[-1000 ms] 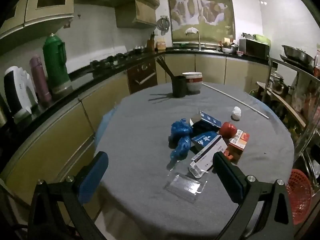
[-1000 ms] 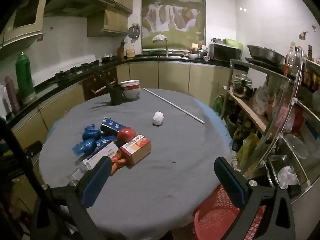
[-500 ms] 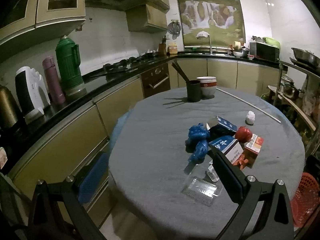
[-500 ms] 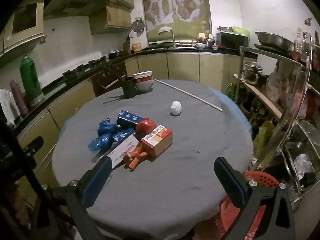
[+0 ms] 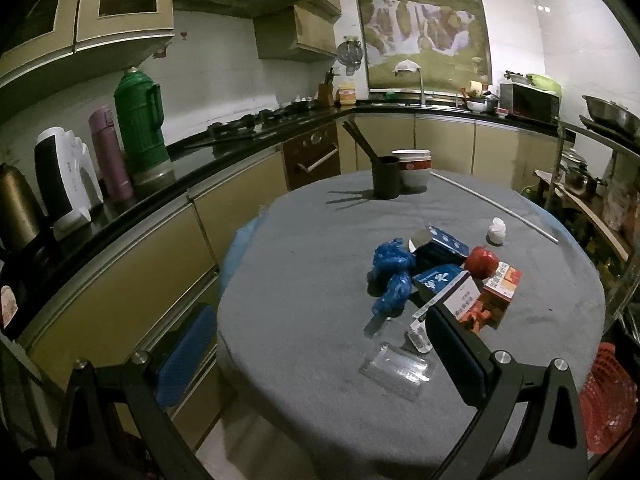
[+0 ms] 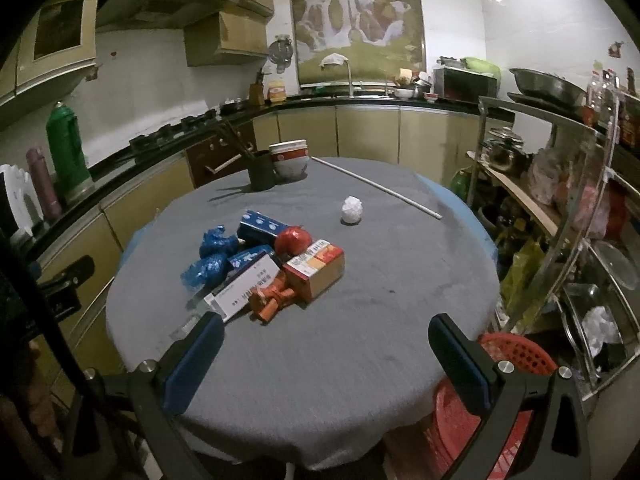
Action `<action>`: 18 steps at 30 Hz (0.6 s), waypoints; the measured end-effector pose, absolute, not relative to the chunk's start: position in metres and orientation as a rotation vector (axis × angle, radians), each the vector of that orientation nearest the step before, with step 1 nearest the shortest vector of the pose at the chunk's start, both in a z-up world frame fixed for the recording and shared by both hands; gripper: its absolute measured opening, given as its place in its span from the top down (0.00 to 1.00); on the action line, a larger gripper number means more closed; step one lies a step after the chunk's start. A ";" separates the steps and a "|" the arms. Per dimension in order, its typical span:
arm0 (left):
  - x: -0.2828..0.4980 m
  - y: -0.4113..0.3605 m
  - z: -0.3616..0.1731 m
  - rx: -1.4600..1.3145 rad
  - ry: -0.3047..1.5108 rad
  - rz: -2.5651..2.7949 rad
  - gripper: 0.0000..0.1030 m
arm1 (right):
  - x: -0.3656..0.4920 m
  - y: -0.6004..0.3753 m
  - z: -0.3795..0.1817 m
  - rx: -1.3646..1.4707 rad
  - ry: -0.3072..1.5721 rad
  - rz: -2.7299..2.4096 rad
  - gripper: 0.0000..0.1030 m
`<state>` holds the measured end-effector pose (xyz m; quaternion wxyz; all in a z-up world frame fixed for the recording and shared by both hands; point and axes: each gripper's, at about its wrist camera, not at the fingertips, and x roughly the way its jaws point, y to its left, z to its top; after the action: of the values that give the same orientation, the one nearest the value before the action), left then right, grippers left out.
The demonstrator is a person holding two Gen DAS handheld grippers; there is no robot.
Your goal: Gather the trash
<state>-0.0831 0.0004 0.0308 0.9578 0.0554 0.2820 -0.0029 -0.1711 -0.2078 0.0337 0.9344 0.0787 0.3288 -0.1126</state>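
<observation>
Left wrist view: you've pulled back and left since a second ago; the table now sits further right in the frame and more of the counter shows, with the green thermos on it. Your left gripper hangs off the table's near-left edge, level, spread wide, holding nothing; its left finger is over the cabinet fronts, its right one over the near edge of the trash pile. Trash sits right of the table's centre: blue bags, blue boxes, red ball, orange box, white box, with a clear plastic tray toward the near edge. A paper wad lies apart, toward the far-right edge.

Right wrist view: you've backed off here too; the pile looks smaller and the whole tabletop is visible. Your right gripper is level over the near edge, spread wide, empty. The pile lies left of centre, the paper wad beyond it. A red basket sits below the near-right edge.
</observation>
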 end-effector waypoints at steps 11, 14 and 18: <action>-0.100 0.001 0.040 0.106 0.547 -0.036 0.00 | -0.196 -0.209 0.049 0.169 0.633 -0.255 0.00; -0.104 0.003 0.043 0.097 0.536 -0.042 0.00 | -0.200 -0.205 0.053 0.163 0.624 -0.258 0.00; -0.108 0.005 0.046 0.082 0.528 -0.050 0.00 | -0.205 -0.201 0.058 0.154 0.611 -0.268 0.00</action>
<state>-0.1084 0.0052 0.0462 0.9642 0.0408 0.2607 -0.0249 -0.2054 -0.2012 0.0579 0.9420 0.0756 0.2995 -0.1316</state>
